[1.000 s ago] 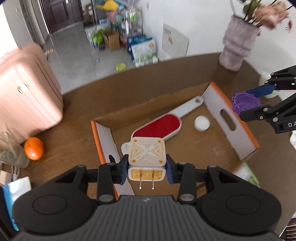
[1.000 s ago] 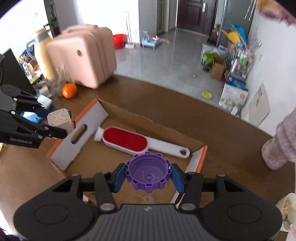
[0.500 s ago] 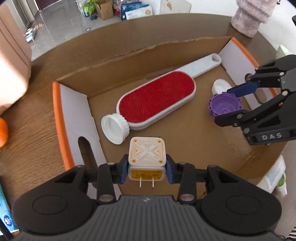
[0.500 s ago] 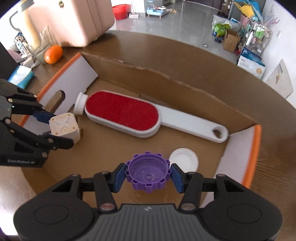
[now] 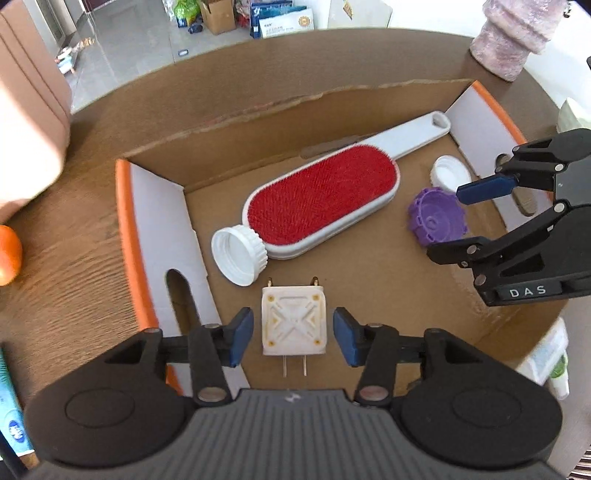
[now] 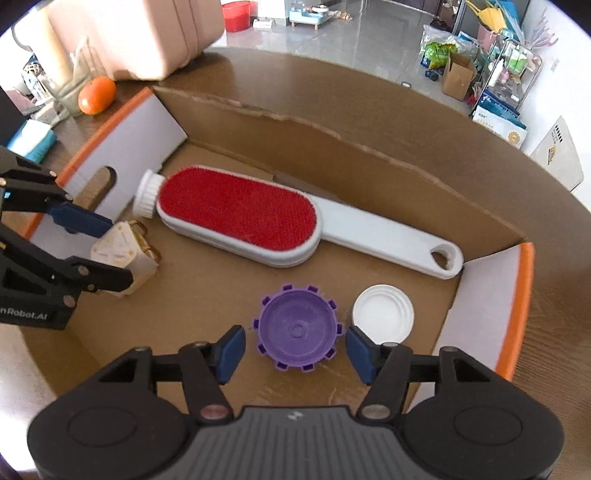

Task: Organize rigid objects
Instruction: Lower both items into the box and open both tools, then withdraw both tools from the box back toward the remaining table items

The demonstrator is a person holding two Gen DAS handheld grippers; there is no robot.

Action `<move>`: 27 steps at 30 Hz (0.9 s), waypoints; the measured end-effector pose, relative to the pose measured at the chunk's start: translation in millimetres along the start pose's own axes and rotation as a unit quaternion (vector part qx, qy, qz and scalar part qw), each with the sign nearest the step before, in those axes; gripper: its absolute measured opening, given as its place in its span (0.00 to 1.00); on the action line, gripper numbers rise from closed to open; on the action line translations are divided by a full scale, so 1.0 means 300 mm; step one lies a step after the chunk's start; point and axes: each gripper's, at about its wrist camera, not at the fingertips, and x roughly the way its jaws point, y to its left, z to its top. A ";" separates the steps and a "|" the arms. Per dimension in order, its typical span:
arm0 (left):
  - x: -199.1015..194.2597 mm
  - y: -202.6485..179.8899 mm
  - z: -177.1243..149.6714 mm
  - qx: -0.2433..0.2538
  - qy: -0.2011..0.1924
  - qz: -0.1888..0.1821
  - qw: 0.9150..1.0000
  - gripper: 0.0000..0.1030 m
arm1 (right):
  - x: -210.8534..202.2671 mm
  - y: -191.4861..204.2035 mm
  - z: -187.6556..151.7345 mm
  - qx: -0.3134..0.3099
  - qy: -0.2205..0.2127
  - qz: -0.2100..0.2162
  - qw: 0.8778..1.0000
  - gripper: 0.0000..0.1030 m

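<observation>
Bare box (image 5: 369, 88) floor lies open between plug (image 5: 293, 320) and purple cap (image 5: 436, 216); the brush (image 5: 321, 197), flanked by two white caps (image 5: 239, 254), blocks the back.

Two steep close views, shared box (image 5: 332, 110)

A brown wooden desk (image 6: 498, 177) carries the scene. An orange (image 6: 96, 95) lies near its far left edge, just beside a clear glass (image 6: 72, 90). A pink suitcase (image 6: 147, 33) stands behind them. A mauve textured vase (image 5: 511, 35) stands at the desk's far right. Beyond the desk, on a grey tiled floor (image 6: 354, 40), lie a cardboard carton (image 6: 458, 75) and assorted packaged goods.
</observation>
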 end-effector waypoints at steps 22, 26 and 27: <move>-0.849 -0.152 -0.314 -0.003 -0.180 0.059 0.982 0.57 | -0.831 0.223 -0.216 -0.030 -0.143 -0.086 0.985 0.73; -0.976 -0.195 -0.409 -0.003 -0.220 0.061 0.974 0.70 | -0.973 0.282 -0.290 -0.033 -0.177 -0.098 0.979 0.77; -1.010 -0.210 -0.436 -0.001 -0.239 0.060 0.969 0.75 | -1.031 0.307 -0.334 -0.035 -0.191 -0.101 0.976 0.78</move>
